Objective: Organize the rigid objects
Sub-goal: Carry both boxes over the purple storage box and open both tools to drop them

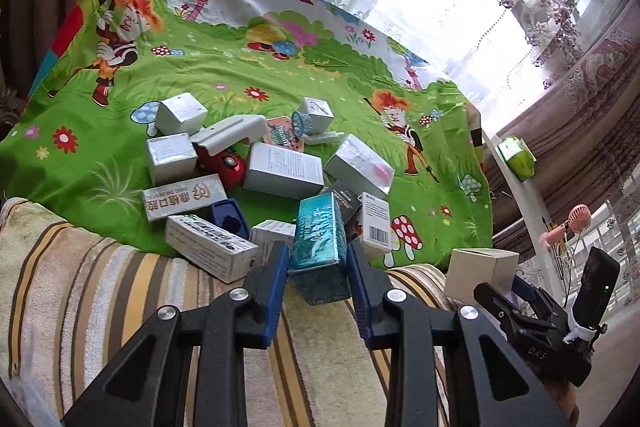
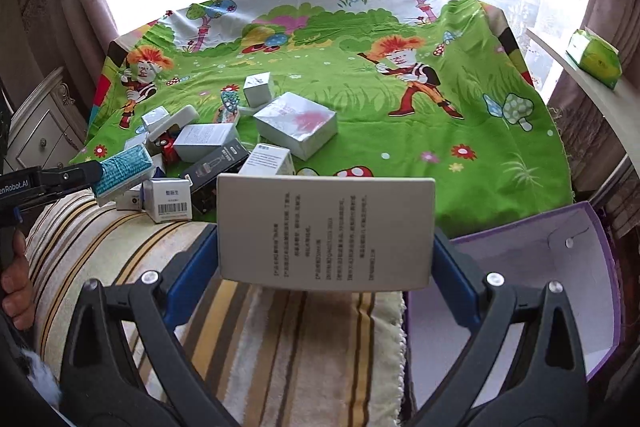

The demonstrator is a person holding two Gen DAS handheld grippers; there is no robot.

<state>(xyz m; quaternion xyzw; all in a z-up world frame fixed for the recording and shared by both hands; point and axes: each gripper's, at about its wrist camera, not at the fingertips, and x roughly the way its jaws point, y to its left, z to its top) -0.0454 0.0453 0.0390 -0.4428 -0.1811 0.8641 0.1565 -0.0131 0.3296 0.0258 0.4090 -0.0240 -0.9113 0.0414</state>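
Note:
My left gripper (image 1: 318, 259) is shut on a teal patterned box (image 1: 318, 243) at the near edge of the pile; it also shows in the right wrist view (image 2: 124, 169). My right gripper (image 2: 326, 259) is shut on a large white box with printed text (image 2: 326, 231), held above the striped towel; this box shows in the left wrist view (image 1: 478, 271) at the right. A pile of several small white and silver boxes (image 1: 280, 171) lies on the green cartoon cloth (image 1: 240, 67), with a red toy car (image 1: 226, 163) among them.
An open purple-edged box with a white inside (image 2: 520, 291) stands at the right, below my right gripper. A striped towel (image 2: 300, 347) covers the near edge. A green packet (image 2: 594, 59) lies on the white sill at the right. Curtains and a window stand behind.

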